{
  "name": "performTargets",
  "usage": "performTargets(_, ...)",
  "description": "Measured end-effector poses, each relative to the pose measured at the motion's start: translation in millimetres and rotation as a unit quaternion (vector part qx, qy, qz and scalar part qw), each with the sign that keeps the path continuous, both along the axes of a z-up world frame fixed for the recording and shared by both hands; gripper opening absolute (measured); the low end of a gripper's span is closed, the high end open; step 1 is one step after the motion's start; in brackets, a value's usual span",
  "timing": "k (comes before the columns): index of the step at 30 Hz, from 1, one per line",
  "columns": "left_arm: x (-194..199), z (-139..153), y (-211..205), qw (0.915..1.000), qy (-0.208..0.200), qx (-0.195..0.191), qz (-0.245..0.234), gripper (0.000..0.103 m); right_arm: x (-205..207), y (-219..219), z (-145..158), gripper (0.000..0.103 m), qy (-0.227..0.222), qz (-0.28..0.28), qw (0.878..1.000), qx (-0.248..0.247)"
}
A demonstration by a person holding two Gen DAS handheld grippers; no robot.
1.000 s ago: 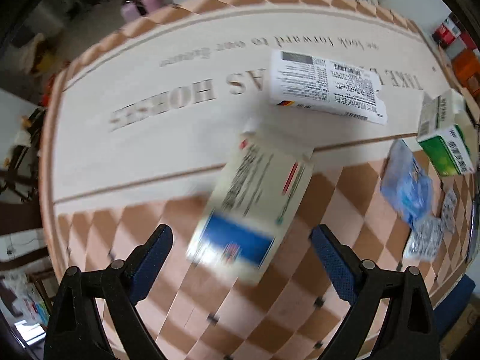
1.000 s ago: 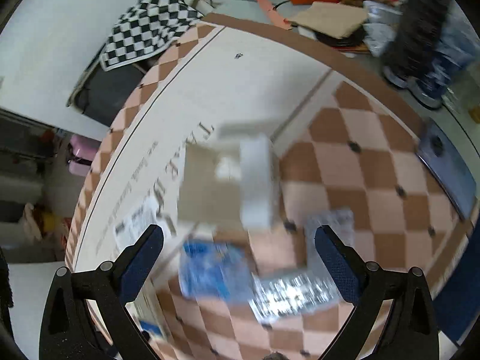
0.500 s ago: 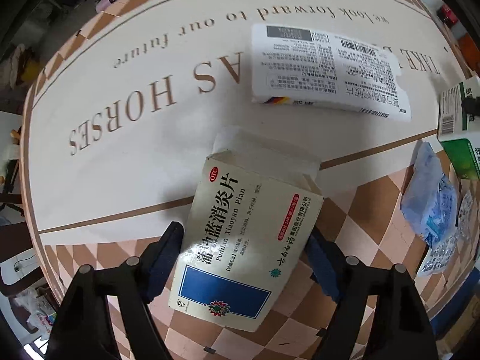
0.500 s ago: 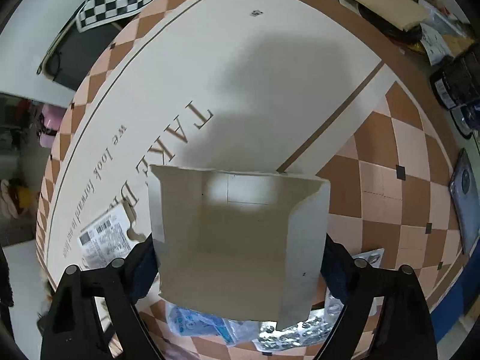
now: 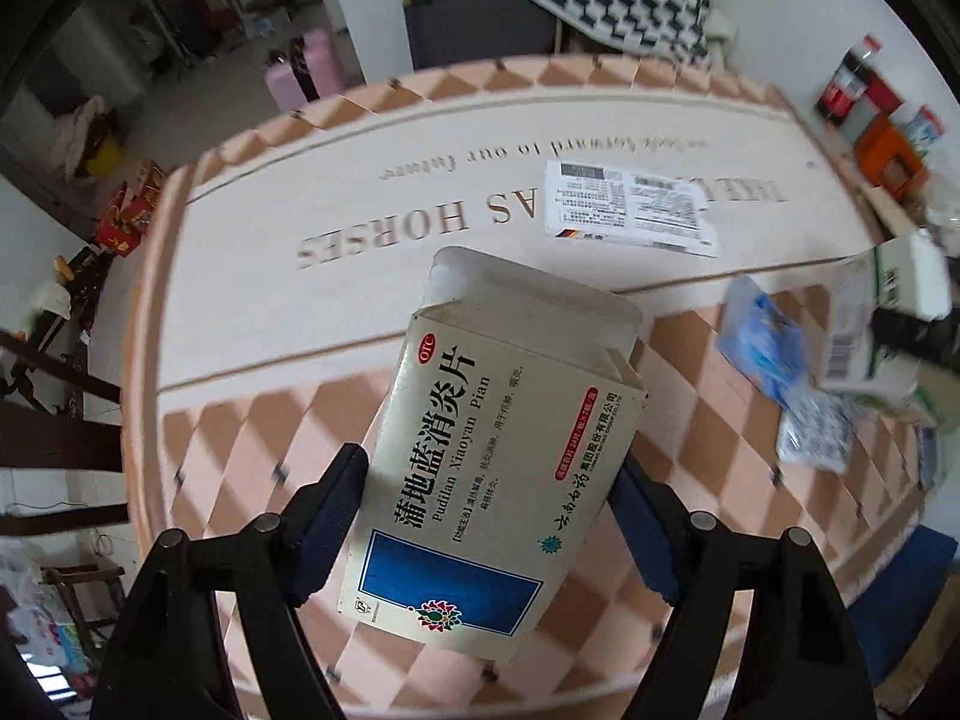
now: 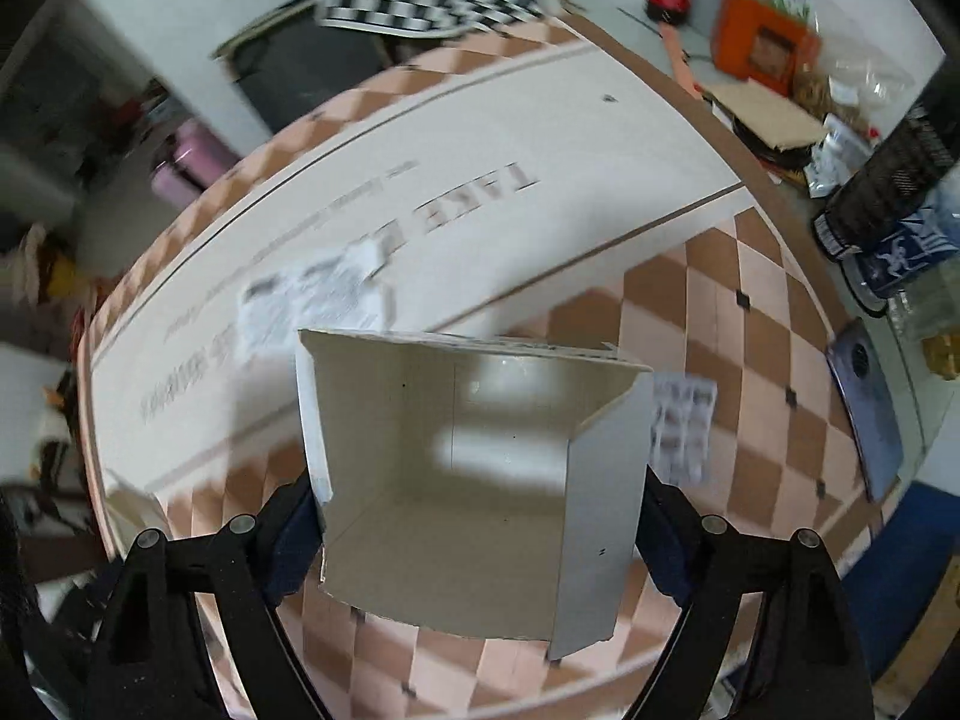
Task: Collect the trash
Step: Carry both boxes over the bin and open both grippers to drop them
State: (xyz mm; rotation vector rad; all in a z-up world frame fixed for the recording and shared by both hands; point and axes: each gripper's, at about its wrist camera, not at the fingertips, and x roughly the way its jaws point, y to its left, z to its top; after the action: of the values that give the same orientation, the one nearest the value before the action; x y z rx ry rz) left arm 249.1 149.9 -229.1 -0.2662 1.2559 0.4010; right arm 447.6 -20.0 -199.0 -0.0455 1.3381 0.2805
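Holding a cream and blue medicine carton (image 5: 492, 462) between its two blue pads, the left gripper (image 5: 489, 516) keeps the carton lifted clear of the table (image 5: 300, 300); the jaws have just been closing and now press on the carton's two long sides. The carton's top flap stands open, pointing away from the camera.

Right gripper (image 6: 480, 534): jaws have just been closing and now clamp an open grey-white cardboard box (image 6: 474, 480) by its two side walls. Its hollow inside faces the camera. It too is raised off the table (image 6: 600, 180). In the left wrist view the same box shows blurred at the right edge (image 5: 882, 312), with green print and a barcode on its outer faces.

Items on the table:
- A flattened white box with black print and barcodes (image 5: 630, 213), lying on the pale lettered band, well apart from both grippers. In the right wrist view it appears blurred (image 6: 312, 294), just beyond the held box.
- A crumpled blue plastic packet (image 5: 762, 342), on the checkered part.
- Silver blister sheets (image 5: 813, 438), just beside the blue packet; in the right wrist view one shows to the right of the held box (image 6: 681, 426).

Table surface: pale middle band with printed lettering, bordered by an orange and brown diamond pattern.

Beyond the table: a black and white checkered cloth (image 5: 618, 6) and a dark bottle with a red label (image 5: 849, 84).
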Motion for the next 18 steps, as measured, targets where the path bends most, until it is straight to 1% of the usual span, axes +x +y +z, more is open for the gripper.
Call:
performTargets(1,-18,9,-5,0.9999,-0.013,0.003,0.003,0.078,-18,1,7,0.088,-0.009,0.009,1.0,0.001)
performTargets(2,-30,12,-2,0.9998,-0.02,0.004,0.003,0.078,-37,1,14,0.088,-0.021,0.017,1.0,0.002)
performTargets(4,-68,23,-5,0.9992,-0.038,0.005,0.008,0.078,-82,-4,28,0.087,-0.039,0.039,0.998,0.006)
performTargets(5,-89,30,-8,0.9988,-0.047,0.003,0.011,0.078,-110,-4,33,0.087,-0.043,0.047,0.998,0.011)
performTargets(7,-138,38,-12,0.9979,-0.062,-0.006,0.018,0.078,-150,-6,37,0.087,-0.044,0.056,0.997,0.019)
performTargets(8,-154,40,-11,0.9976,-0.065,-0.01,0.02,0.078,-179,-9,39,0.087,-0.045,0.06,0.997,0.026)
performTargets(9,-182,41,-12,0.9973,-0.068,-0.018,0.023,0.078,-198,-12,40,0.087,-0.045,0.061,0.997,0.029)
performTargets(10,-200,40,-13,0.997,-0.068,-0.025,0.026,0.078,-222,-16,39,0.087,-0.042,0.063,0.997,0.032)
performTargets(11,-214,38,-12,0.9968,-0.067,-0.032,0.028,0.078,-251,-22,36,0.087,-0.034,0.063,0.997,0.038)
performTargets(13,-259,27,-16,0.9959,-0.061,-0.055,0.038,0.078,-296,-30,28,0.087,-0.021,0.066,0.997,0.046)
performTargets(14,-274,23,-19,0.9955,-0.056,-0.063,0.043,0.078,-323,-36,19,0.087,-0.008,0.068,0.996,0.048)
performTargets(15,-298,10,-22,0.9942,-0.045,-0.083,0.052,0.078,-341,-42,10,0.087,0.003,0.069,0.996,0.05)
performTargets(17,-324,-12,-28,0.9916,-0.027,-0.109,0.063,0.078,-378,-52,-13,0.087,0.033,0.073,0.996,0.047)
performTargets(18,-341,-29,-32,0.9895,-0.012,-0.126,0.069,0.078,-399,-57,-30,0.087,0.054,0.076,0.995,0.043)
